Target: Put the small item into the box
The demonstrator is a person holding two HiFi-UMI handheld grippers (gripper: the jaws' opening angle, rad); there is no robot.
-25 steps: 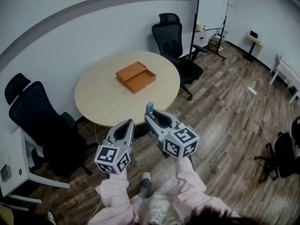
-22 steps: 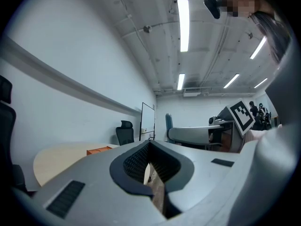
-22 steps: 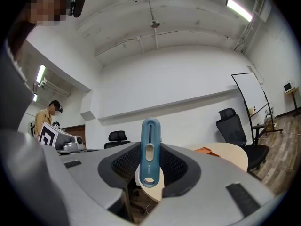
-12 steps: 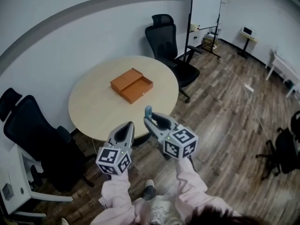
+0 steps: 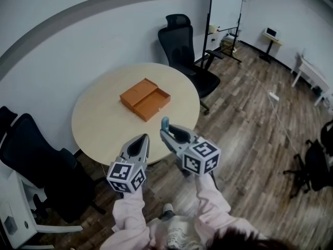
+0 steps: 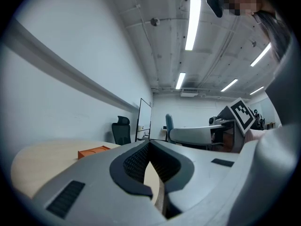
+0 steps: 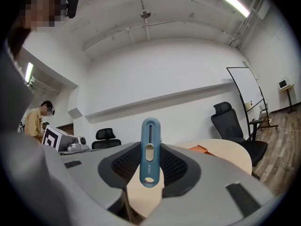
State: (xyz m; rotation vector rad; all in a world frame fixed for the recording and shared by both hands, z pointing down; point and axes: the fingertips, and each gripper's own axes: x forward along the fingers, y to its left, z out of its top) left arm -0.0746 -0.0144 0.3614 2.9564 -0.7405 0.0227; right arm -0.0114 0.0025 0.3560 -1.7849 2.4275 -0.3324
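An open orange box (image 5: 145, 99) lies near the middle of a round beige table (image 5: 99, 129); it also shows as the orange box (image 6: 93, 151) and box (image 7: 200, 149) far ahead of each gripper. My right gripper (image 5: 165, 130) hangs short of the table's near edge, shut on a small blue slotted item (image 5: 165, 122). That blue item (image 7: 149, 152) stands upright between the right gripper's (image 7: 149, 160) pads. My left gripper (image 5: 143, 139) is beside it, also short of the table. The left gripper (image 6: 149, 146) is shut with nothing in it.
One black office chair (image 5: 182, 46) stands behind the table, another chair (image 5: 36, 165) at its left. A whiteboard on a stand (image 5: 226, 9) is at the back right. A white desk (image 5: 15, 217) sits at the lower left. Wooden floor (image 5: 250, 139) stretches right. A person (image 7: 36, 121) stands far left.
The table and the orange box have slid a little left and lower in the head view. Both grippers keep their places and the blue item stays gripped.
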